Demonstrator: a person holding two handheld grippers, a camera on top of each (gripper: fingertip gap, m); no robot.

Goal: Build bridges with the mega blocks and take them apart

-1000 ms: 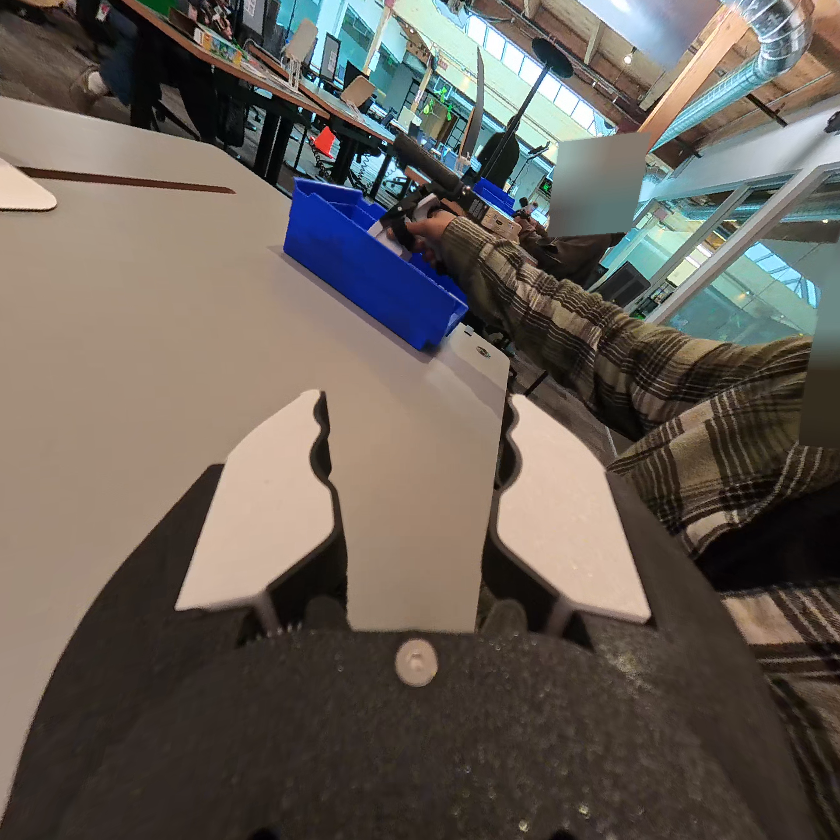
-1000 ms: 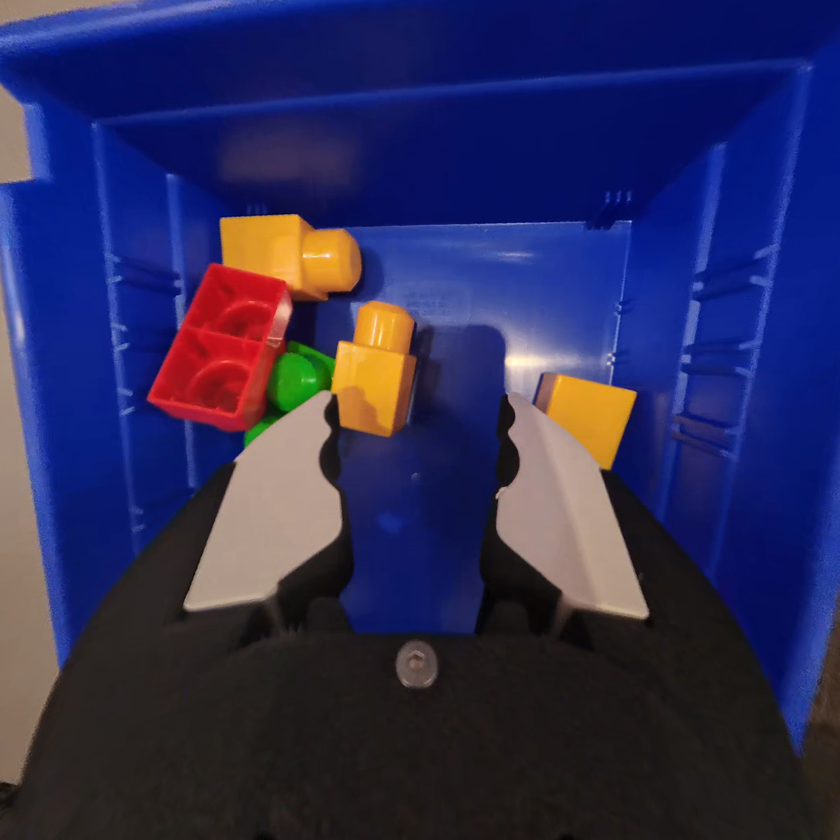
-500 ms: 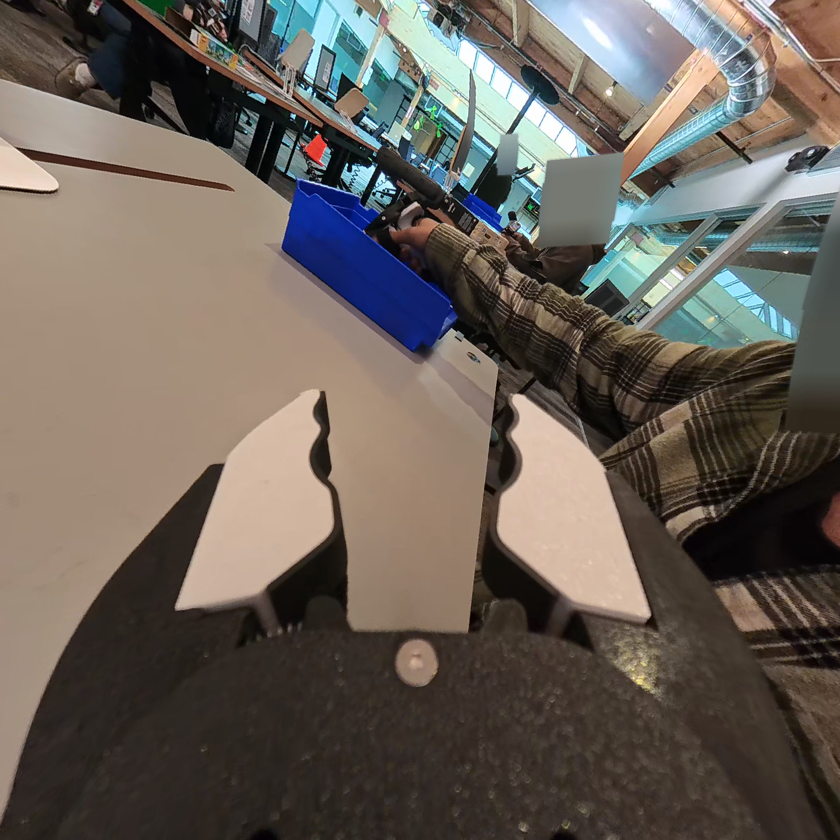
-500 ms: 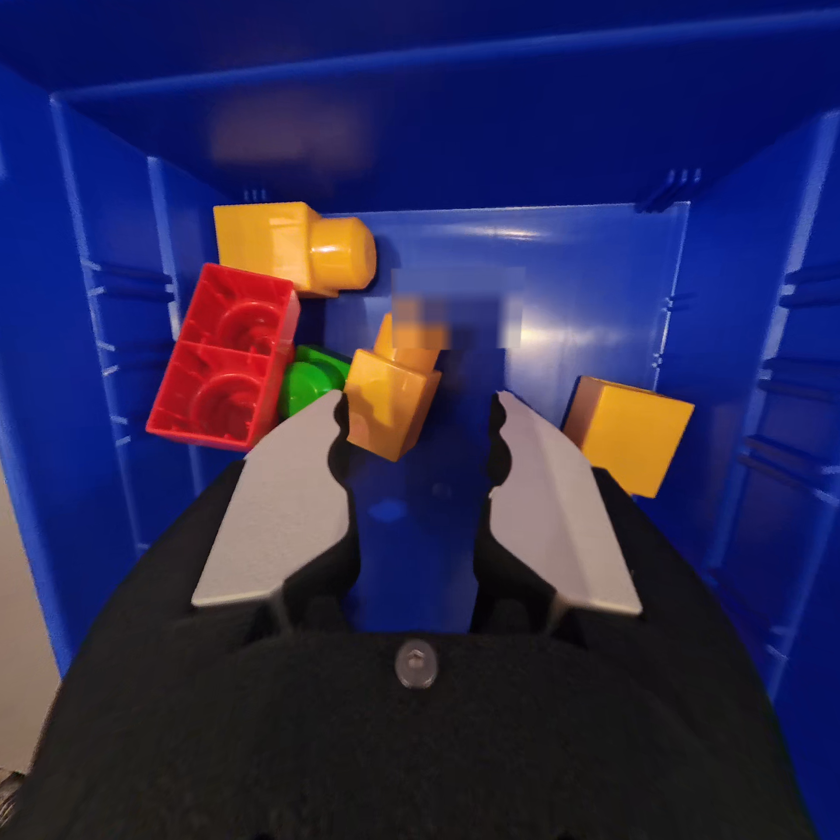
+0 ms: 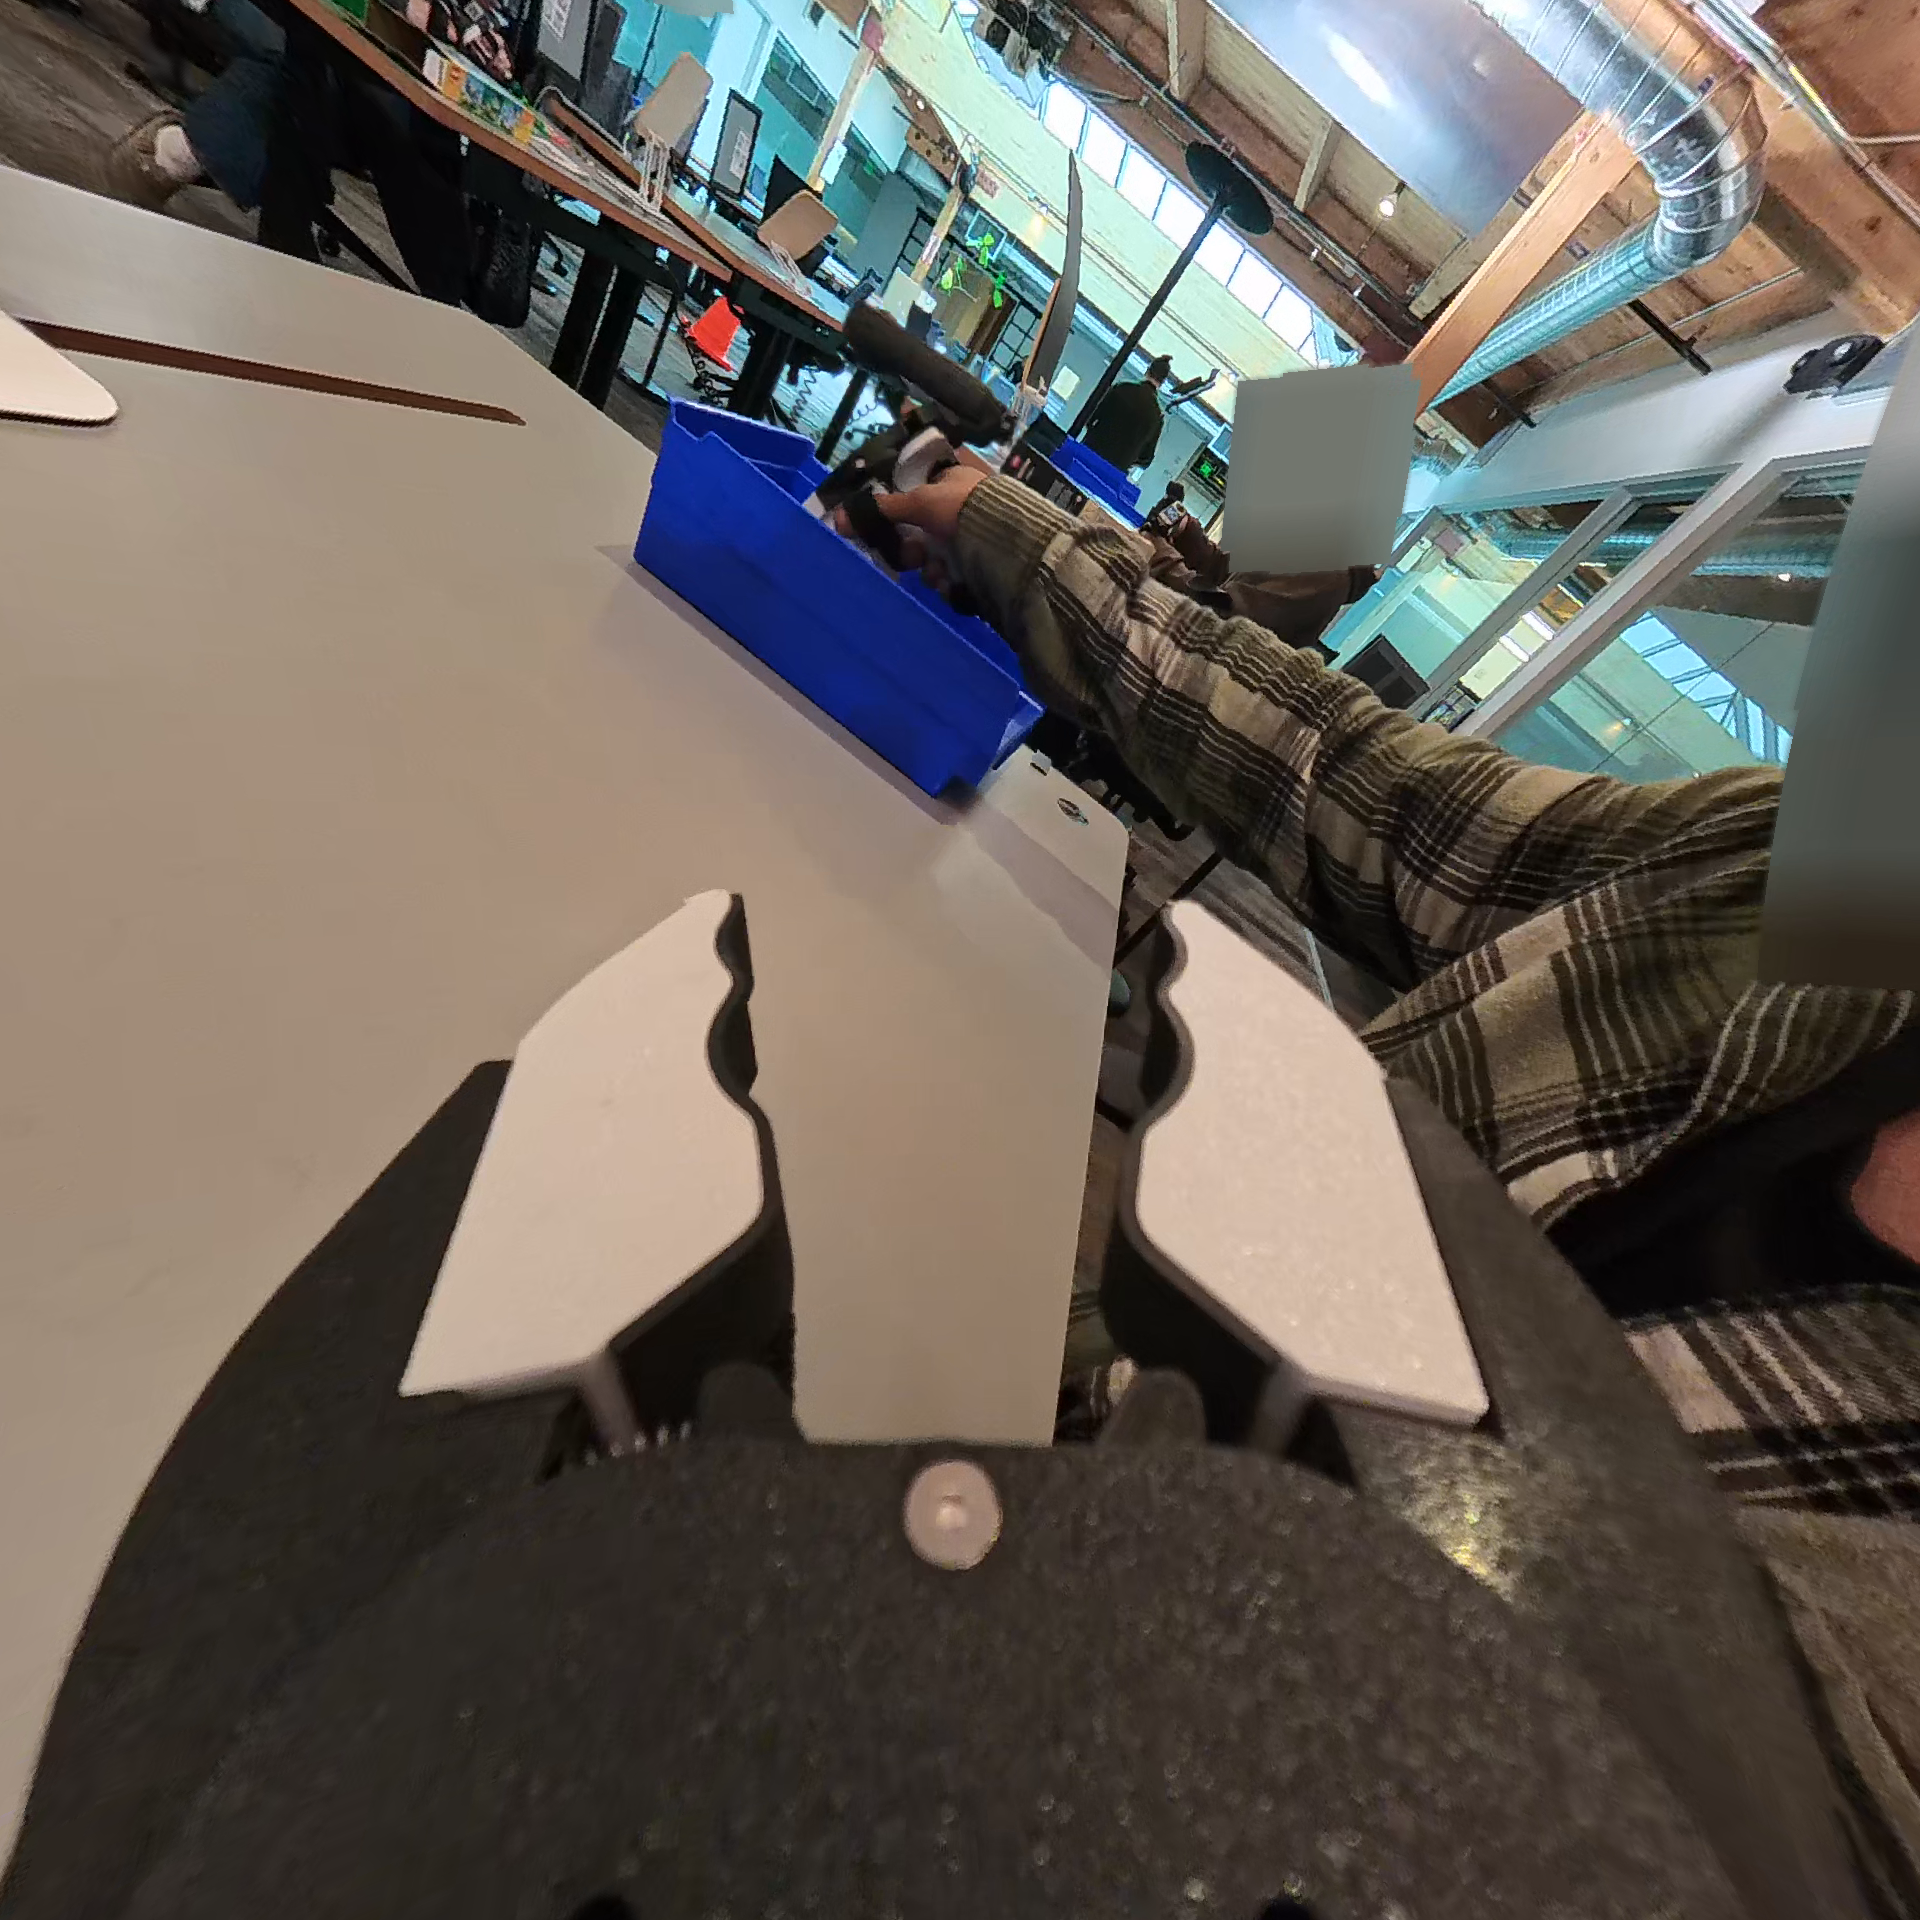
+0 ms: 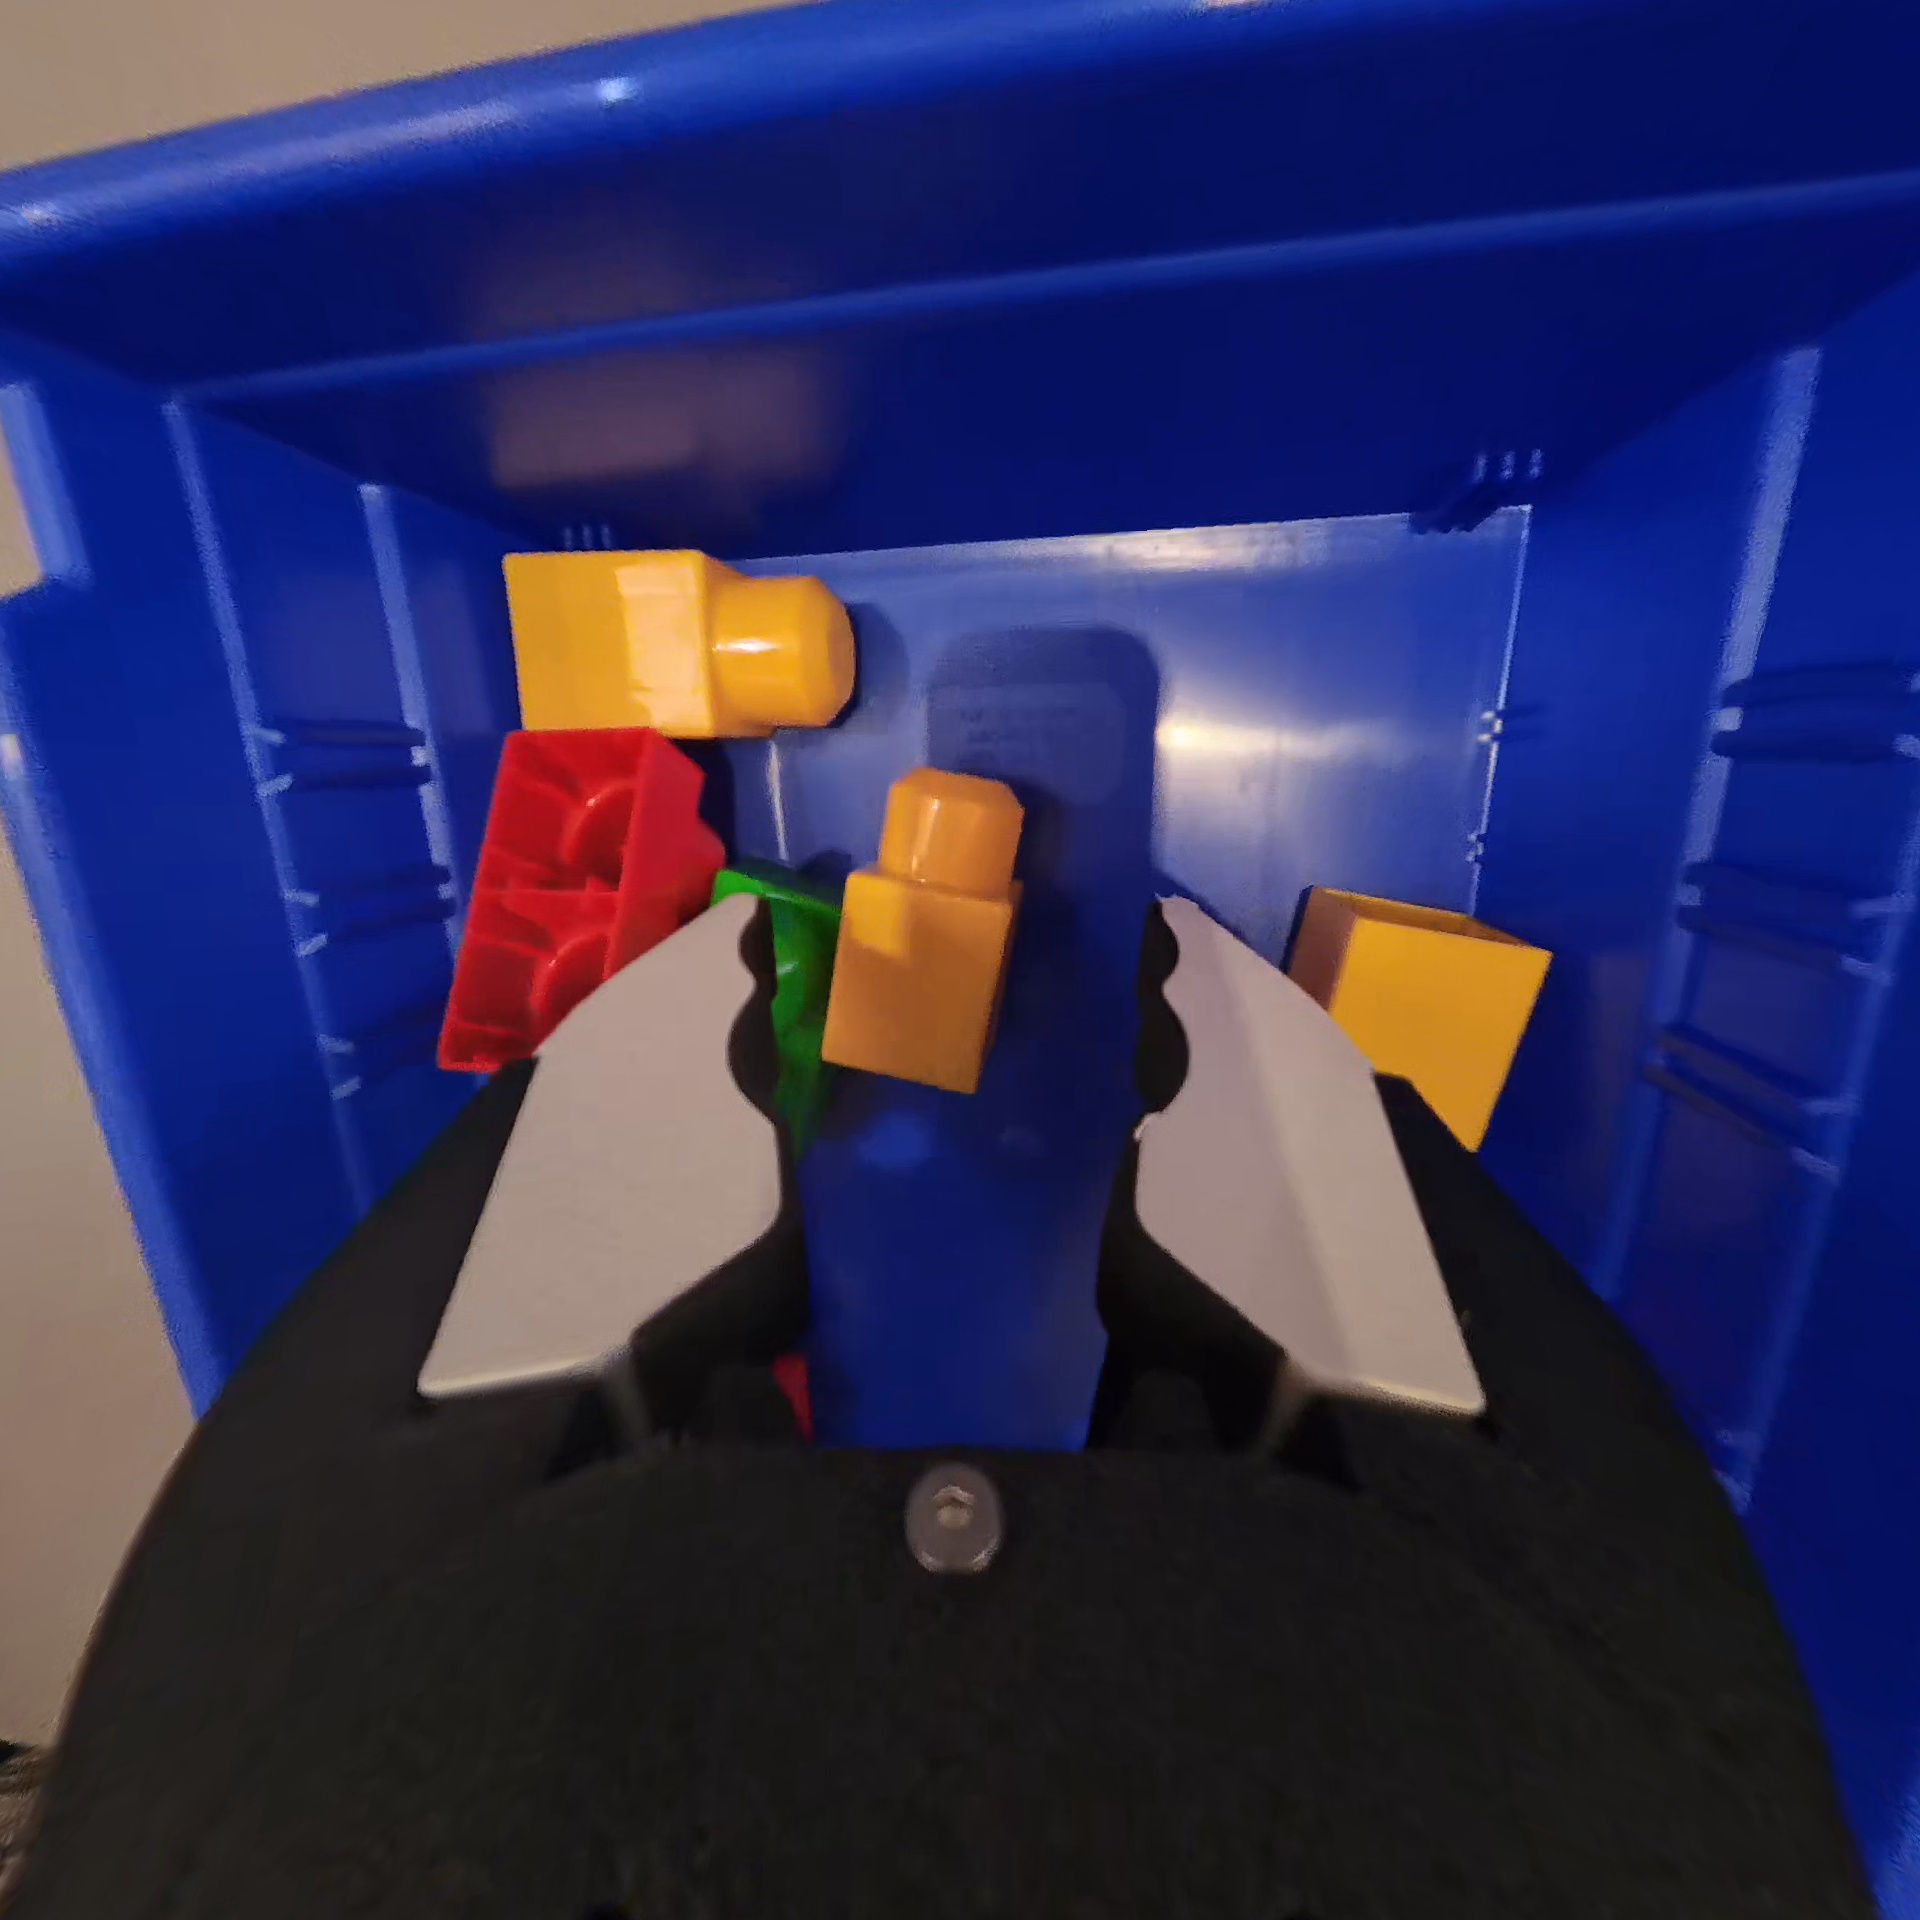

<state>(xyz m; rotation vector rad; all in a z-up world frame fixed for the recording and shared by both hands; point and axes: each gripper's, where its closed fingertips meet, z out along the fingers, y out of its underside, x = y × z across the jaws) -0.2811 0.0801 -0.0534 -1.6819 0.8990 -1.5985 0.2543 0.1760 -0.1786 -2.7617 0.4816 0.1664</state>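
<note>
Glossy smooth blue plastic bin, shiny hard plastic yellow block and red block, matt grey desk, woven plaid cloth sleeve, grainy black foam-like gripper body

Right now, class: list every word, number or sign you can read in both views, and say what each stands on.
None can be read.
Moulded mark on the bin floor: blurred.
Green sign far back in the hall: too small.
Coloured boxes on the far desk: print too small.
</note>
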